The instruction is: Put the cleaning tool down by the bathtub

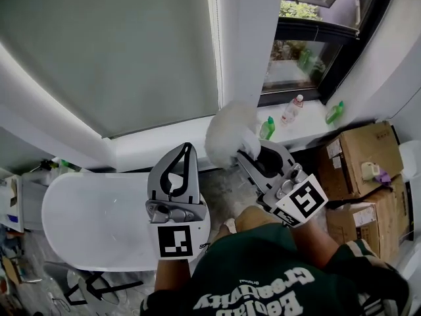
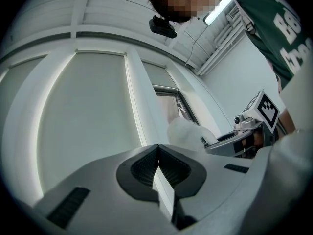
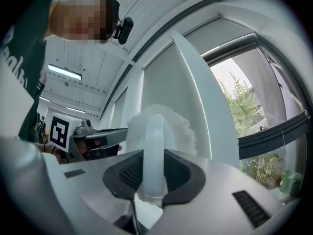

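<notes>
Between the jaws of the right gripper (image 3: 154,180): the pale, translucent handle of the cleaning tool (image 3: 164,124). Pads press on it from both sides, and the jaws stand only narrowly apart. The tool's fluffy white head stands just past the fingertips. Head view: right gripper (image 1: 255,151) held out in front of the person, cleaning tool (image 1: 227,133) at its far end, up in the air.

Left gripper (image 2: 157,150): jaws brought together, pads meeting, nothing between them. Head view: left gripper (image 1: 187,147) sits just beside the right one, on its left. Both point the same way, toward the wall with the roller blind (image 1: 112,51).

Bathtub (image 1: 72,209): white, oval, below and to the left of the left gripper, which partly covers it in the head view. The cleaning tool is apart from the bathtub, up and to the right of it.

Beyond the right gripper's tips and to their right: window sill (image 1: 306,131). On it, a green bottle (image 1: 267,128) nearest the tool's head, then a clear bottle (image 1: 292,109) with a red cap, then a second green bottle (image 1: 335,112) farther right. Right of the right gripper: cardboard boxes (image 1: 358,153) by the wall. Behind both grippers: the person's dark green shirt (image 1: 276,282).
</notes>
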`<state>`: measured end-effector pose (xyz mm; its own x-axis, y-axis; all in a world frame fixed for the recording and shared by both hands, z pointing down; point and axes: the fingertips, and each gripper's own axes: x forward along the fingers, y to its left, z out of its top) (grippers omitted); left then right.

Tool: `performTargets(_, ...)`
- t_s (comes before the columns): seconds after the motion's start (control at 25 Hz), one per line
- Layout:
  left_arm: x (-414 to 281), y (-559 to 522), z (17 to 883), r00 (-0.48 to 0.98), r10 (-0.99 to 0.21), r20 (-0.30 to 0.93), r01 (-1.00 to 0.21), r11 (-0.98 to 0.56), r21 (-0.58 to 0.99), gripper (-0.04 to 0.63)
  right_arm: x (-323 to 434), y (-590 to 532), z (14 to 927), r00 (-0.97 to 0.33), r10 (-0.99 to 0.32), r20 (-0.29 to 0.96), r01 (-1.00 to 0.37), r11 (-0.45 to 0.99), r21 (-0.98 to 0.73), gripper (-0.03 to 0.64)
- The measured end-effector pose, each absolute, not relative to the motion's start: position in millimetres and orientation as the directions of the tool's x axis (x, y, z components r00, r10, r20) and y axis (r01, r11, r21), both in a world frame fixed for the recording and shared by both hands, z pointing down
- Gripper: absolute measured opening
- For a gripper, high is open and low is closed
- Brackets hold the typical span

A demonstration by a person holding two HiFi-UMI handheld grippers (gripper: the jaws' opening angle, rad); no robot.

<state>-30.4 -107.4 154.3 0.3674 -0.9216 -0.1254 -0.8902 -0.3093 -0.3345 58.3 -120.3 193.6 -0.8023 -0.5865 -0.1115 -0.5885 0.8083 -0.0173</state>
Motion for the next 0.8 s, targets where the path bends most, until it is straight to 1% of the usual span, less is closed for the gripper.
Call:
performTargets(0.12, -35.2, -106.5, 153.5, 0.355, -0.926, -0.126, -0.894, -0.297, -0.336, 0.009, 56.4, -123.9, 194.8, -0.798, -0.594, -0.107, -0.595, 0.803, -0.022, 0.094)
performTargets(0.32, -44.9, -101.8, 151.0, 0.331, -0.935, -0.128, -0.900, -0.272, -0.342, 0.009, 47.0, -123.3, 190.9, -0.811, -0.573, -0.119, -0.574, 0.818, -0.030, 0.094)
performTargets(0.56, -61.0, -98.6, 149.5, 0.292, -0.948, -0.126, -0.911, -0.235, -0.339, 0.009, 28.2, -123.8, 188.4, -0.838, -0.535, -0.106, -0.537, 0.843, -0.012, 0.094)
performTargets(0.72, -70.6, -103.2, 146.8, 0.255, -0.955, -0.153, -0.923, -0.193, -0.331, 0.008, 24.9, -134.2, 191.6, -0.849, -0.521, -0.091, -0.522, 0.853, -0.013, 0.094)
performTargets(0.8, -73.0, -105.8, 145.2, 0.245, -0.951, -0.187, -0.936, -0.182, -0.302, 0.009, 24.3, -140.3, 195.7, -0.858, -0.506, -0.083, -0.506, 0.862, -0.019, 0.094)
